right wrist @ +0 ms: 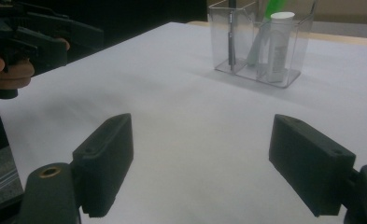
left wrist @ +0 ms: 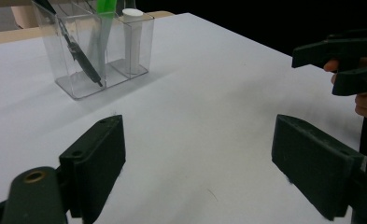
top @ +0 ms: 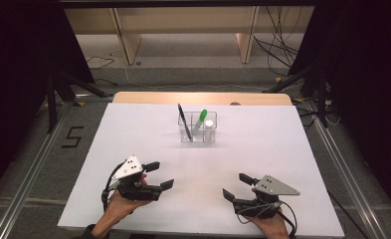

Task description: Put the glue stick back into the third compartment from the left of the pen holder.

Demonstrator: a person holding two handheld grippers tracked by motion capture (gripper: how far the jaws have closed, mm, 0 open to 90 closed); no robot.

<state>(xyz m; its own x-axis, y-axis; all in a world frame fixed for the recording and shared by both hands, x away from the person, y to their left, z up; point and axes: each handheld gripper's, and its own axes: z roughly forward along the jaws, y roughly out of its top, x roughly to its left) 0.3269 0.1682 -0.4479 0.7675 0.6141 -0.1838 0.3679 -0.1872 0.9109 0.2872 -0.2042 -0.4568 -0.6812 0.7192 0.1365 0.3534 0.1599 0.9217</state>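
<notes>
While both grippers are resting near the front edge of the white tabletop (top: 133,139), we are lining up for a reach toward the clear organizer (top: 198,130), which is standing well back of the middle, toward the far edge and well apart from either hand. We are holding the left gripper (top: 159,174) by the front-left corner with its jaws spread wide and nothing between them, and the right gripper (top: 237,185) by the front-right corner, likewise wide apart and empty. Going from big to small inside the organizer: the black pen (top: 184,121) is leaning in the left compartment with its top tipping toward the far-left; the green-capped marker (top: 201,119) is slanting in the compartment next to it; the short white-capped tube (top: 209,128) is standing upright on the right side. To do the reach well, we are judging that one gripper should be steadying the light plastic wall while the other is coming down from above, jaws aligned across the shaft of the chosen item rather than along it. The pen's lean suggests pinching it high, near its free end, and lifting along its slant, so the organizer is not tipping or sliding on the smooth surface.
</notes>
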